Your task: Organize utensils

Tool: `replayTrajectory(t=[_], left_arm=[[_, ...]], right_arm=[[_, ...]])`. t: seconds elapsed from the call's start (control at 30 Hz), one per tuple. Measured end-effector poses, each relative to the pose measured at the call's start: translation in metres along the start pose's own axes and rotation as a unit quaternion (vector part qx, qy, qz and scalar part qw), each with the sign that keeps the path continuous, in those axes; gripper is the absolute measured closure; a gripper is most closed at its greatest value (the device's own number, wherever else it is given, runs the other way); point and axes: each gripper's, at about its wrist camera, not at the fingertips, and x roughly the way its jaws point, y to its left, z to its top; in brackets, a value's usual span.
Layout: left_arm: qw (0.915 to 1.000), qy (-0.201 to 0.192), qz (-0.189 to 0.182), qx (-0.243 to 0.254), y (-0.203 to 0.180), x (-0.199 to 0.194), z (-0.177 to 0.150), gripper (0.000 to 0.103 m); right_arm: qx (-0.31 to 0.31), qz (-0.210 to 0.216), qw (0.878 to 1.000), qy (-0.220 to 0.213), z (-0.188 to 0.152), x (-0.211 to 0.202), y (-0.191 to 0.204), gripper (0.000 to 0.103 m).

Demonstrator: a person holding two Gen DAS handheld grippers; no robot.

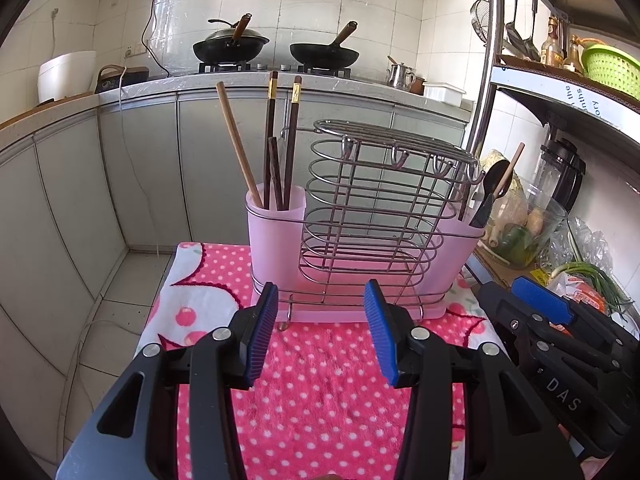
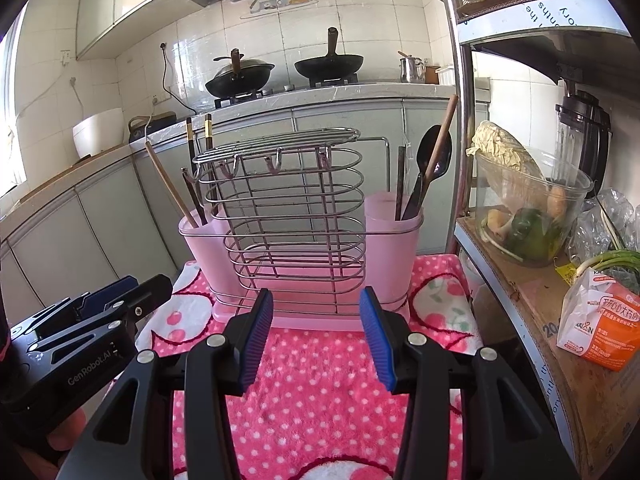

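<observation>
A wire utensil rack (image 1: 372,208) (image 2: 288,216) on a pink base stands at the far end of a pink polka-dot towel (image 1: 320,380) (image 2: 316,380). Its left pink cup (image 1: 276,220) (image 2: 200,240) holds several chopsticks (image 1: 276,140) (image 2: 192,172). The right cup (image 1: 460,248) (image 2: 392,232) holds a black spoon (image 1: 494,188) (image 2: 434,160) and other sticks. My left gripper (image 1: 322,304) hovers over the towel just short of the rack, open and empty. Beside it, my right gripper (image 2: 316,308) is likewise open and empty.
A metal shelf (image 2: 520,280) stands on the right, bearing a glass bowl of vegetables (image 2: 524,208), green onions, an orange-and-white packet (image 2: 600,328) and a blender. Behind the rack runs a counter with two woks (image 1: 276,46). The floor drops away left of the towel.
</observation>
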Motion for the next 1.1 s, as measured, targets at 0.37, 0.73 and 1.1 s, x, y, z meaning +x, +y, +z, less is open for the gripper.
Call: replayTrajectory(t=[0.37, 0.73, 1.1], left_arm=[[1.0000, 0.000, 0.000, 0.001, -0.0005, 0.0011, -0.0007, 0.058], [1.0000, -0.002, 0.000, 0.003, -0.0001, 0.0016, -0.0031, 0.058], [1.0000, -0.002, 0.000, 0.005, -0.0006, 0.0013, -0.0033, 0.058]], right_arm=[[-0.001, 0.000, 1.000, 0.000, -0.0024, 0.0005, 0.0014, 0.058], [0.001, -0.001, 1.000, 0.000, -0.0039, 0.0020, 0.0026, 0.058], [0.001, 0.000, 1.000, 0.001, -0.0042, 0.0034, 0.0018, 0.058]])
